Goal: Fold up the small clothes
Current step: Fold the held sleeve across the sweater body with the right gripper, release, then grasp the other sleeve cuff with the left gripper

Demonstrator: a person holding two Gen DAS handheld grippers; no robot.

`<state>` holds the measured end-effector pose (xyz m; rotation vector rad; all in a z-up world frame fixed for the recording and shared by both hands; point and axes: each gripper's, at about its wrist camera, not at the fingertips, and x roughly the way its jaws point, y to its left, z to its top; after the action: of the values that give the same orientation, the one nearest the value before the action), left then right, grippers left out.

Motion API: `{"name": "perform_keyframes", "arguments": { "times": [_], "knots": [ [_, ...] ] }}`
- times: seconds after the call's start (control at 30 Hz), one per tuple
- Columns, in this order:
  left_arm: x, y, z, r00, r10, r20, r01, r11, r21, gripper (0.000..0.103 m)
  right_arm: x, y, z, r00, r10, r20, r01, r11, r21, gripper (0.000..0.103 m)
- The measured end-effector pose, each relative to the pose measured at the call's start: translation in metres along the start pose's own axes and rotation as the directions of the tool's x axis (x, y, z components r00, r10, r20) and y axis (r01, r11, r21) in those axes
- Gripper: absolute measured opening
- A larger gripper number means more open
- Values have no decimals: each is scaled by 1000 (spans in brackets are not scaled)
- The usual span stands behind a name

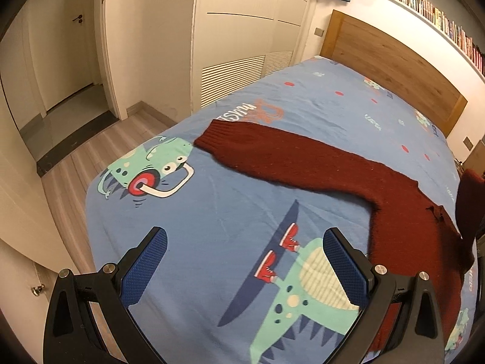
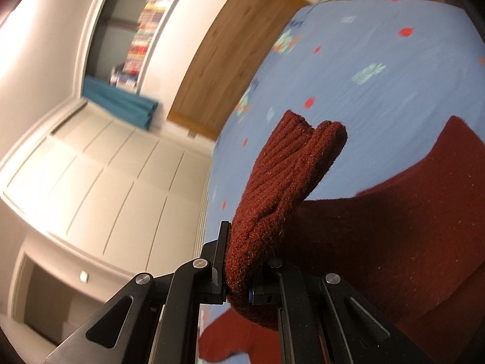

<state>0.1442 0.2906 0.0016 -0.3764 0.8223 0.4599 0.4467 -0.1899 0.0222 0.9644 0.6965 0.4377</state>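
Note:
A dark red knit sweater (image 1: 400, 200) lies on the blue dinosaur-print bed sheet (image 1: 230, 206). One sleeve (image 1: 260, 151) stretches out to the left, its ribbed cuff (image 1: 212, 136) flat on the sheet. My left gripper (image 1: 242, 242) hovers open above the sheet, left of the sweater's body, with nothing between its blue pads (image 1: 345, 267). My right gripper (image 2: 242, 261) is shut on the other sleeve's ribbed cuff (image 2: 291, 170) and holds it lifted over the sweater's body (image 2: 403, 230). That lifted sleeve (image 1: 469, 200) shows at the right edge of the left wrist view.
A wooden headboard (image 1: 394, 60) stands at the far end of the bed, with a shelf of books (image 1: 439, 15) above it. White wardrobe doors (image 1: 242, 30) and a wood floor (image 1: 91, 157) lie left of the bed.

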Motion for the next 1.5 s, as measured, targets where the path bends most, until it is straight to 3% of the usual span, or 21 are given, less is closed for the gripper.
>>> {"name": "perform_keyframes", "arguments": {
  "times": [0.2,0.4,0.57,0.7,0.83,1.07,1.27,1.37,1.5],
  "knots": [
    [4,6,-2,1000,16,0,-16,1000,18,101,39,12,-43,995,-17,-103,7,996,-92,8],
    [13,8,-5,1000,25,-16,-24,999,25,101,73,5,-91,971,-99,-216,58,981,-186,8],
    [21,9,-9,999,31,-31,-30,999,27,101,99,-3,-134,932,-209,-297,114,945,-306,9],
    [26,7,-12,999,37,-40,-35,999,36,101,113,-6,-166,888,-322,-327,156,882,-444,11],
    [32,6,-13,998,44,-49,-42,998,37,101,123,-11,-185,859,-378,-346,163,841,-516,15],
    [35,6,-10,997,59,-51,-57,998,37,101,142,0,-228,823,-418,-384,126,794,-594,39],
    [41,1,-3,998,49,-44,-47,998,31,101,131,16,-245,818,-402,-411,60,771,-634,40],
    [45,-2,3,999,43,-33,-42,998,35,101,126,30,-249,839,-381,-388,42,756,-653,40],
    [60,-5,11,998,40,-50,-37,998,49,101,117,33,-233,858,-418,-297,103,708,-699,40]
  ]
}}
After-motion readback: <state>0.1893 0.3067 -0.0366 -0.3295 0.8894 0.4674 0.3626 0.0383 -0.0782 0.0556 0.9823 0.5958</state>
